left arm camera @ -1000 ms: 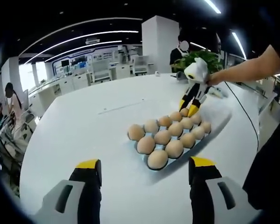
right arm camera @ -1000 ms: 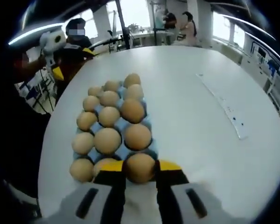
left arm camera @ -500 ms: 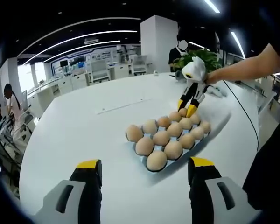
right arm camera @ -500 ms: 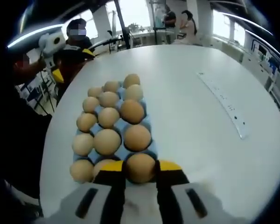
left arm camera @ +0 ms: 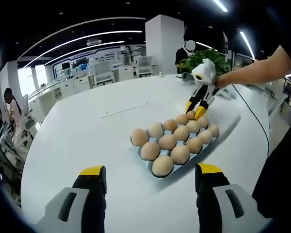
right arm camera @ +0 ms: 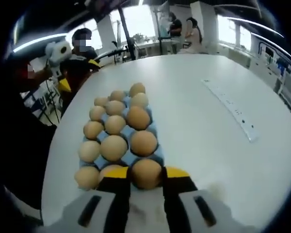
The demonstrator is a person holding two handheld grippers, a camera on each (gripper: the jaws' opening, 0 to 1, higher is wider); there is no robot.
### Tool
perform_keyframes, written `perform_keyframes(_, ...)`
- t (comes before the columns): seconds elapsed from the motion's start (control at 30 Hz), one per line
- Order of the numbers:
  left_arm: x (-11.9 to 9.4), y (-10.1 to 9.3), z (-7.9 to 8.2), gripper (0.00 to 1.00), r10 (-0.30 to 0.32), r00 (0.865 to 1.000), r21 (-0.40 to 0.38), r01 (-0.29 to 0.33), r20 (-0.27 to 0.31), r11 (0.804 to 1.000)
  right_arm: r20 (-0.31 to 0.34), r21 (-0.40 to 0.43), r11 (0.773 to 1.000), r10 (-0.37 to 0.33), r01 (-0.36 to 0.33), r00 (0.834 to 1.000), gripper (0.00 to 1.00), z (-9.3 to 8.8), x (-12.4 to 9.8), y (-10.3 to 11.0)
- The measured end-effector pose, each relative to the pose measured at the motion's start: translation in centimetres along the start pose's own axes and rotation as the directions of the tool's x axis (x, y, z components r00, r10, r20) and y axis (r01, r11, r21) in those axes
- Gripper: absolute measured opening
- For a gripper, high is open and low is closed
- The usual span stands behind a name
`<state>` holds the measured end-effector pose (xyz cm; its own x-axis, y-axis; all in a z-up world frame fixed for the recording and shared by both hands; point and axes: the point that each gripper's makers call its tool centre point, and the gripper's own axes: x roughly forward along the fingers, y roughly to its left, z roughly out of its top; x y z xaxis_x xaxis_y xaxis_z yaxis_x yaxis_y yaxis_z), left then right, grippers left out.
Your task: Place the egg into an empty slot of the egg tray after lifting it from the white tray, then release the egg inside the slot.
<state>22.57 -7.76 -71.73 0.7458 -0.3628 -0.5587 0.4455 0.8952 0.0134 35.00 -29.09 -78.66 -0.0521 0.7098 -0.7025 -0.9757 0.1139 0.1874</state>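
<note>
The egg (right arm camera: 146,173) is sitting between the yellow-tipped jaws of the right tongs (right arm camera: 146,175), which are pressing in on it from both sides at the near corner of the blue egg tray (right arm camera: 153,130). Its long axis cannot be told from this angle; it is reading as a rounded brown dome. The other slots that can be seen are carrying eggs in rows of three, running away from the right tongs toward the surface's far edge.

The white surface (right arm camera: 208,136) is lying open and bare to the right of the tray, broken by a long pale strip (right arm camera: 231,109) with small dark marks too small to read. In the left gripper view the tray (left arm camera: 211,148) is sitting toward the surface's right-hand edge, with wide open room to its left. The left tongs (left arm camera: 148,177) are hanging with jaws well apart, holding nothing, short of the tray.
</note>
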Motion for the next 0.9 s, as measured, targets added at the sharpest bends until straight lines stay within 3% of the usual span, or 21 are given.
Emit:
perform_keyframes(0.2,0.3,-0.3,0.3,0.75,-0.006,1.000,0.007,0.006,-0.001,1.000,-0.002,-0.009,1.000,-0.011,0.011,1.000,0.26,-0.1,-0.1,0.1)
perform_keyframes(0.27,0.3,-0.4,0.4,0.75,-0.008,1.000,0.010,0.008,-0.001,1.000,0.017,-0.022,1.000,-0.008,0.008,1.000,0.27,0.2,0.0,0.4)
perform_keyframes(0.33,0.3,-0.4,0.5,0.75,-0.008,1.000,0.011,0.008,0.001,1.000,0.076,-0.015,1.000,0.000,0.002,0.997,0.27,1.2,0.0,0.7)
perform_keyframes(0.43,0.3,-0.4,0.5,0.75,-0.006,1.000,0.013,0.006,0.000,1.000,0.066,-0.012,1.000,-0.001,0.002,0.998,0.27,1.3,-0.2,0.7)
perform_keyframes(0.6,0.3,-0.3,0.7,0.74,-0.004,1.000,0.021,0.004,0.000,1.000,0.133,-0.032,0.999,0.000,0.004,0.991,0.30,2.2,-1.1,0.9)
perform_keyframes(0.67,0.3,-0.3,0.7,0.74,-0.009,1.000,0.018,0.009,0.003,1.000,0.164,-0.046,0.999,0.010,-0.002,0.986,0.37,2.2,-1.5,1.2)
perform_keyframes(0.73,0.3,-0.4,0.7,0.74,-0.012,1.000,0.017,0.012,0.003,1.000,0.198,-0.110,0.994,-0.002,0.024,0.980,0.48,2.3,-1.9,1.3)
perform_keyframes(0.83,0.4,-0.4,0.7,0.74,-0.015,1.000,0.018,0.014,0.006,1.000,0.188,-0.089,0.996,-0.007,0.024,0.982,0.55,1.8,-2.5,1.5)
perform_keyframes(0.9,0.4,-0.4,0.7,0.74,-0.019,1.000,0.018,0.019,0.007,1.000,0.188,-0.065,0.998,0.001,0.012,0.982,0.71,1.3,-2.9,1.8)
